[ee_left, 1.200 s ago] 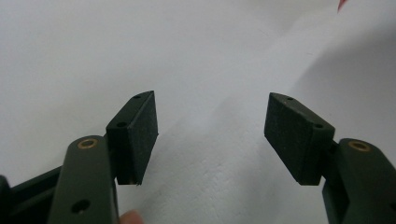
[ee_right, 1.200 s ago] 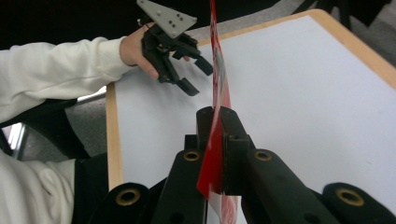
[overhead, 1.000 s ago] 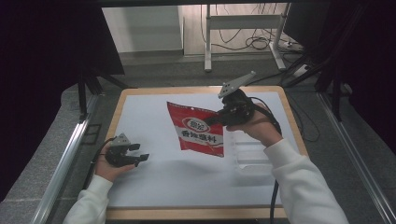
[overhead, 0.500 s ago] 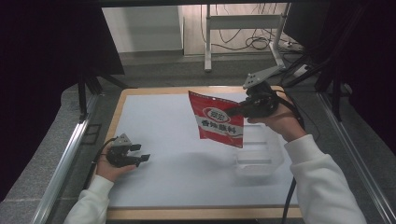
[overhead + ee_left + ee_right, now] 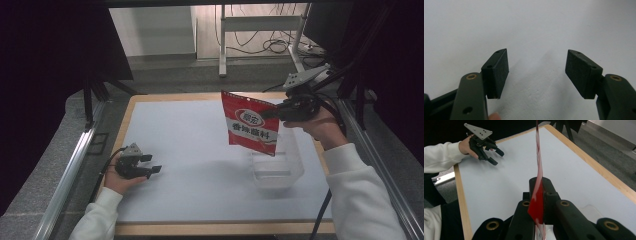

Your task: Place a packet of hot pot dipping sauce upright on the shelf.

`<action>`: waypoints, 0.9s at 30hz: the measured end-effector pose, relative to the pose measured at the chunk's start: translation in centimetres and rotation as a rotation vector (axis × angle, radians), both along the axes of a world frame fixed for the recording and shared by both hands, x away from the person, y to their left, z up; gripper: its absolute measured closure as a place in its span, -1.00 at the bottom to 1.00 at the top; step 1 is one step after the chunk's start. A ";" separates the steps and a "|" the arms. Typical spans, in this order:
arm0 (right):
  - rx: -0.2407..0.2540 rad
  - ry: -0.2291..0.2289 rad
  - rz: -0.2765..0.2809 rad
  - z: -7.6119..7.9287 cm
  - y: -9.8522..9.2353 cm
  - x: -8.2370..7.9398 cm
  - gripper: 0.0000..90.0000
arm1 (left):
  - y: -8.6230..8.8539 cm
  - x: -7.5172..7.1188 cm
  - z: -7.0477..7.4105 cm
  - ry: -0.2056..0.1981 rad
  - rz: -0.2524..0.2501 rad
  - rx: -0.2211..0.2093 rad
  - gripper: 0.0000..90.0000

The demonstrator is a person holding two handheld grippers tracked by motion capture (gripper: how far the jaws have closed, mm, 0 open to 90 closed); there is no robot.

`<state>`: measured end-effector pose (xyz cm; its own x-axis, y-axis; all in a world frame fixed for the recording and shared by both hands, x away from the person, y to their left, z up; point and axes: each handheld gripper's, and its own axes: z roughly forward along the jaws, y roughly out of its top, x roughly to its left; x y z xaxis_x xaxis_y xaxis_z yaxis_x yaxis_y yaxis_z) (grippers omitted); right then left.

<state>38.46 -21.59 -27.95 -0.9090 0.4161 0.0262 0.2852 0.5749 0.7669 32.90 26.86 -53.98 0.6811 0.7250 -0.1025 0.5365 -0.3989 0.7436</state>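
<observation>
A: The jaws of the right gripper [image 5: 278, 113] are pinching shut on the red seasoning packet's [image 5: 252, 129] top corner, hanging it above the clear plastic container [image 5: 285, 172].

B: It's looking light, floppy and slick, so the edge is gripping best. The left gripper [image 5: 150, 164] is sitting open and empty on the desk [image 5: 190, 150].

Count on the table [image 5: 190, 145], white top with wooden rim: 1 red seasoning packet [image 5: 251, 129], at centre right of the high view. 1 clear plastic container [image 5: 278, 165], lower right of centre. 2 handheld grippers: 1 left gripper [image 5: 148, 164] at lower left, 1 right gripper [image 5: 274, 113] at upper right. 2 white sleeves at the bottom edge. 1 metal stand on the floor, top centre.
</observation>
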 end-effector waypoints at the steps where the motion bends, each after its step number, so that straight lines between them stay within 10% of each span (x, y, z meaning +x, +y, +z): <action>1: 0.000 0.000 0.000 0.0 0.0 0.0 0.97 | 0.0 0.0 0.0 0.000 0.000 0.000 -0.22; 27: 0.016 0.004 -0.056 -0.5 -5.8 0.5 0.97 | -0.1 0.0 0.0 0.001 0.009 0.008 -0.22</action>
<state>38.94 -27.44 -28.45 -0.8841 0.4658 0.0369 0.3197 0.5456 0.7747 32.94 26.79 -54.02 0.6745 0.7318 -0.0974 0.5408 -0.4000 0.7400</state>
